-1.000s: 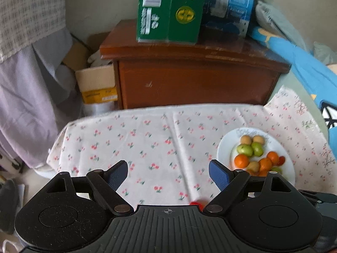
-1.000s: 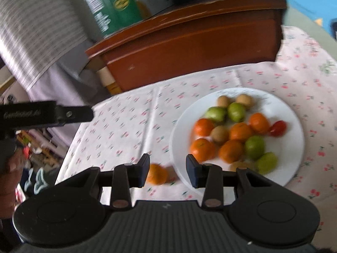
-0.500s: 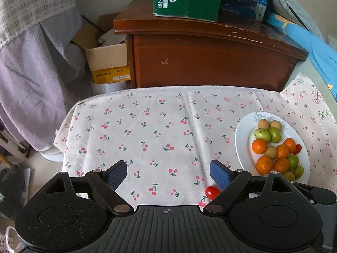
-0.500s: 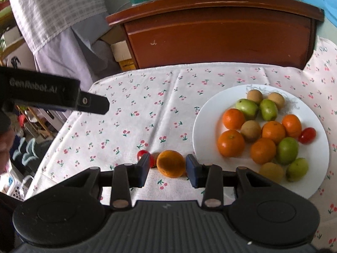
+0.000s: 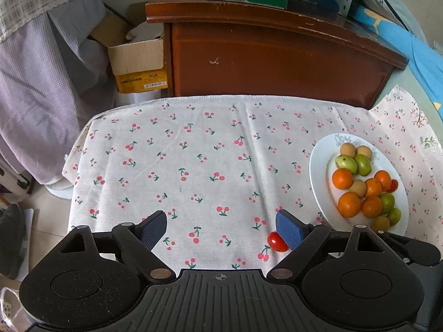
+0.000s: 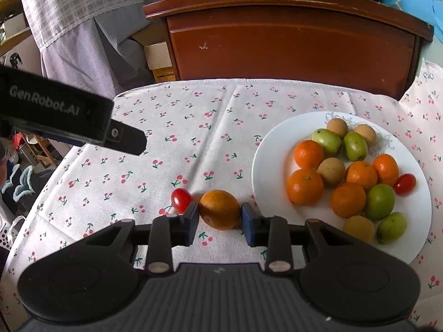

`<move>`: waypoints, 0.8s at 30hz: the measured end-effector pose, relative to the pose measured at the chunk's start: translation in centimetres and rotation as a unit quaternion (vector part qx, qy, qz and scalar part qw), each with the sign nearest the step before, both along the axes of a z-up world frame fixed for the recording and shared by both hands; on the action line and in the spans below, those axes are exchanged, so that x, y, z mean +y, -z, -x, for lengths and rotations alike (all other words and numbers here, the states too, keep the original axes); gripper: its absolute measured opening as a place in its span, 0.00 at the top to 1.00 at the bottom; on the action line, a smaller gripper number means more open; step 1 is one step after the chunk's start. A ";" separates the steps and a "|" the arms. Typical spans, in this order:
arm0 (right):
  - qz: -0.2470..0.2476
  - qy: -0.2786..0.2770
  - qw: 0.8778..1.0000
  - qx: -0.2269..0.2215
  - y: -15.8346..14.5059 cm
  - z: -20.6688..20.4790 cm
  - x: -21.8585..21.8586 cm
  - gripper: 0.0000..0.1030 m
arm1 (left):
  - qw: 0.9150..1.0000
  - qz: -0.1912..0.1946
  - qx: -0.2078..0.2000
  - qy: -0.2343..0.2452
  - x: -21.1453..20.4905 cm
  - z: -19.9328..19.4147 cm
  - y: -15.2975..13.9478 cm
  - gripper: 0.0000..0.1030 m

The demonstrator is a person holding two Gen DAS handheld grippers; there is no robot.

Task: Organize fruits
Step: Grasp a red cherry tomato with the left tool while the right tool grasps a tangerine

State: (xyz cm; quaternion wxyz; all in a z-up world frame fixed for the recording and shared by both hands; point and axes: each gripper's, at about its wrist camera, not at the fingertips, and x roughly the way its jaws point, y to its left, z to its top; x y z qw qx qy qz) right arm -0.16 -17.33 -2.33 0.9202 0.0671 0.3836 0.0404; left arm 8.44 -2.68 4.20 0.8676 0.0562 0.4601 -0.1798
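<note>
closing on the orange (image 6: 220,209), the right gripper (image 6: 220,221) pinches it; left gripper (image 5: 221,229) gapes wide, empty

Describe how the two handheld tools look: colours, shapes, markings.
Both are matte black plastic. The left tool and the right tool each have a ribbed centre plate, two round speckled side discs, angled linkage arms with silver pivot pins, and blue textured pads on the fingers. The left tool's body reads "GenRobot.AI" in pale lettering in the right wrist view.
</note>
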 end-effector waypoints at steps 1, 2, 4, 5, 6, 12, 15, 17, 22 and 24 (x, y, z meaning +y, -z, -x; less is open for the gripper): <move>-0.002 0.002 1.000 0.001 0.0 0.0 0.0 0.68 | 1.000 -0.002 0.001 0.000 0.0 0.0 0.1 0.15; -0.005 0.004 1.000 0.003 0.0 0.0 -0.1 0.68 | 1.000 -0.004 0.001 0.001 0.0 0.0 0.3 0.15; -0.013 0.011 1.000 0.006 -0.1 0.1 -0.3 0.68 | 1.000 -0.008 0.002 0.000 -0.1 -0.1 0.7 0.15; -0.017 0.014 1.000 0.006 -0.2 0.1 -0.4 0.68 | 1.000 -0.009 0.004 0.001 -0.1 -0.1 0.9 0.15; -0.021 0.015 1.000 0.007 -0.3 0.2 -0.4 0.68 | 1.000 -0.010 0.006 0.002 -0.1 -0.1 1.1 0.15; -0.031 0.034 0.999 0.018 -1.2 1.5 -0.7 0.68 | 1.000 -0.009 0.006 0.027 -0.5 0.8 2.3 0.15; -0.040 0.051 0.998 0.025 -1.5 2.7 -0.8 0.68 | 0.998 -0.009 -0.009 0.055 -1.0 1.7 3.1 0.16; -0.048 0.067 0.996 0.031 -1.6 3.6 -0.9 0.68 | 0.997 -0.009 -0.028 0.069 -1.4 2.4 3.4 0.16; -0.090 0.131 0.986 0.054 -1.4 6.1 -1.8 0.68 | 0.994 -0.009 -0.058 0.093 -2.2 3.2 3.8 0.17; -0.109 0.150 0.981 0.060 -1.3 7.0 -2.2 0.68 | 0.992 -0.009 -0.066 0.104 -2.5 3.5 3.9 0.17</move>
